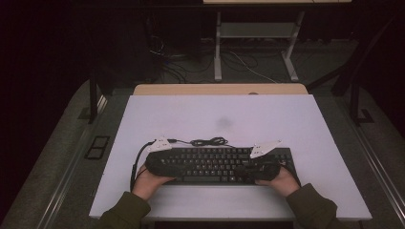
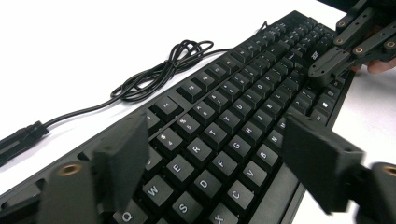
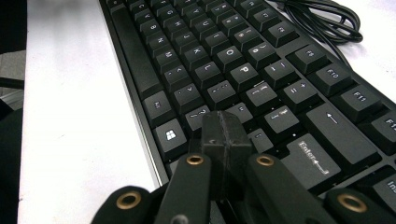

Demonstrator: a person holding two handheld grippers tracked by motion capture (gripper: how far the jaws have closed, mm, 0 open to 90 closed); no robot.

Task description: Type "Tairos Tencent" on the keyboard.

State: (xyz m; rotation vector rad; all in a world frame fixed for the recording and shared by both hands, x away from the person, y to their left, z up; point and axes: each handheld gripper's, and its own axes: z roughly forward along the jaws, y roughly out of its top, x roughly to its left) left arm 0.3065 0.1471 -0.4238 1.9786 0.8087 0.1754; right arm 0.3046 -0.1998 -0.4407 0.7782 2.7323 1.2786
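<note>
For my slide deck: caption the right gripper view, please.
Shut fingers of the right gripper hover over a black keyboard near its Enter key.

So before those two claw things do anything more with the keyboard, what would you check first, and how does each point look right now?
1. Keyboard lies flat on the white table: ok.
2. Left gripper has its jaws apart over the letter keys, nothing clamped between them: ok.
3. Right gripper has its jaws pressed together, tip just above the keys beside Enter; whether it touches a key: cannot tell.
4. Keyboard cable lies coiled behind the keyboard, away from both grippers: ok.
5. The two grippers stand at opposite ends of the keyboard, well apart: ok.
</note>
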